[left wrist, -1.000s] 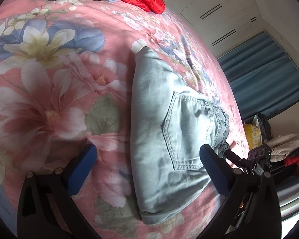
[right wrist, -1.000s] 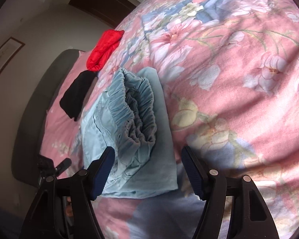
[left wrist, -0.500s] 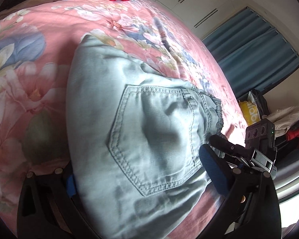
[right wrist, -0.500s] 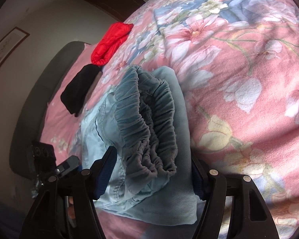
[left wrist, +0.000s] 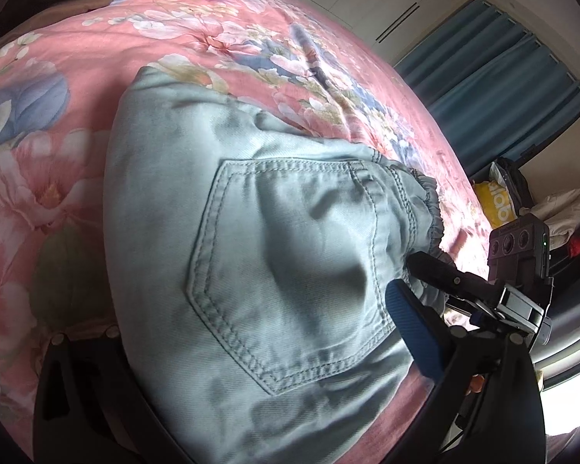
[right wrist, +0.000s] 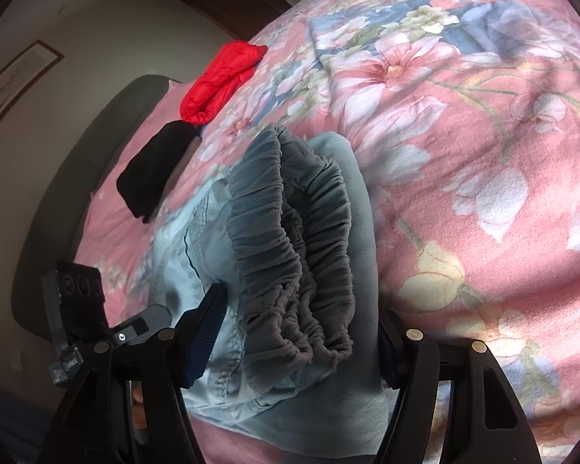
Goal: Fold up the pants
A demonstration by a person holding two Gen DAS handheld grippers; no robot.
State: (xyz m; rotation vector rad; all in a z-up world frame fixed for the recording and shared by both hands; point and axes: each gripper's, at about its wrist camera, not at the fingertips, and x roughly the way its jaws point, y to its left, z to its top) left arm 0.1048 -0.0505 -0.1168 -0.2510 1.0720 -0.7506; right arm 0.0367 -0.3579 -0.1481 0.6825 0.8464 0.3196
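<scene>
The folded light-blue denim pants (left wrist: 251, 239) lie on the pink floral bedspread (left wrist: 58, 147), back pocket up. My left gripper (left wrist: 259, 332) is open, its fingers straddling the folded stack; the left finger is hidden under the cloth, the right blue pad (left wrist: 413, 332) shows. In the right wrist view the pants (right wrist: 301, 270) show their gathered elastic waistband end. My right gripper (right wrist: 297, 344) is open, its fingers on either side of that end. Each gripper shows in the other's view.
A red puffy jacket (right wrist: 220, 77) and a black garment (right wrist: 154, 166) lie at the bed's head end. Blue curtains (left wrist: 495, 77), white wardrobe doors and a pile of clothes stand beyond the bed's far side.
Both grippers have moved in on the folded pants from opposite ends, so the stack now lies between each pair of open fingers. The pants look larger in both views.
</scene>
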